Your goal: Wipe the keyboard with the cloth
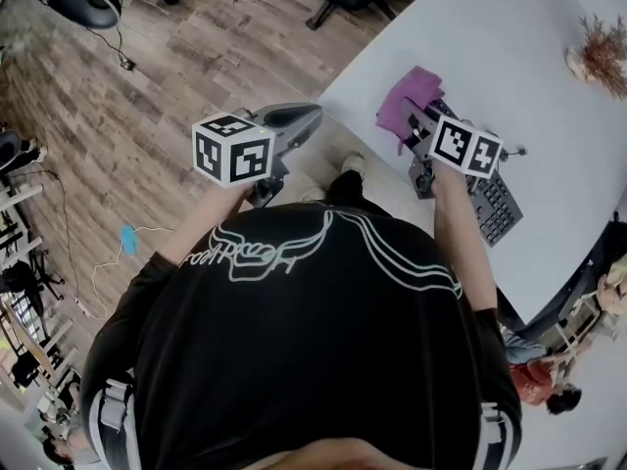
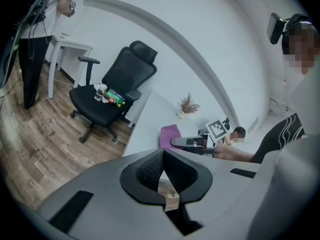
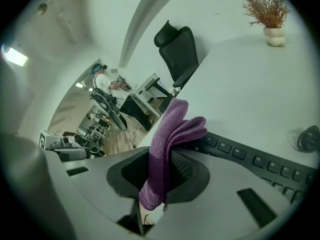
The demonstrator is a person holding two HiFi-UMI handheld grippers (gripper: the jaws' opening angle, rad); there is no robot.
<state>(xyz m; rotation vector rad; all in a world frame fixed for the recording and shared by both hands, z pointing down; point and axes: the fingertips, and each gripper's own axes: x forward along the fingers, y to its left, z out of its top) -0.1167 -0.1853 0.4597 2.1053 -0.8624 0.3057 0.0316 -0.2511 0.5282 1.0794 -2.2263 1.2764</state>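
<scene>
The purple cloth (image 3: 167, 149) is pinched between the jaws of my right gripper (image 3: 161, 176) and sticks up out of them. It hangs just over the near end of the black keyboard (image 3: 250, 156), which lies on the white table (image 3: 240, 84). In the head view the right gripper (image 1: 416, 120) holds the cloth (image 1: 411, 96) above the keyboard (image 1: 495, 204). My left gripper (image 1: 299, 117) floats off the table's edge over the wood floor; in its own view its pads (image 2: 150, 168) meet with nothing between them.
A dried plant in a small pot (image 3: 267, 14) stands far back on the table. A black office chair (image 2: 117, 91) with things on its seat stands beside the table. A small dark knob (image 3: 309, 139) sits behind the keyboard. Cables lie on the floor (image 1: 118, 47).
</scene>
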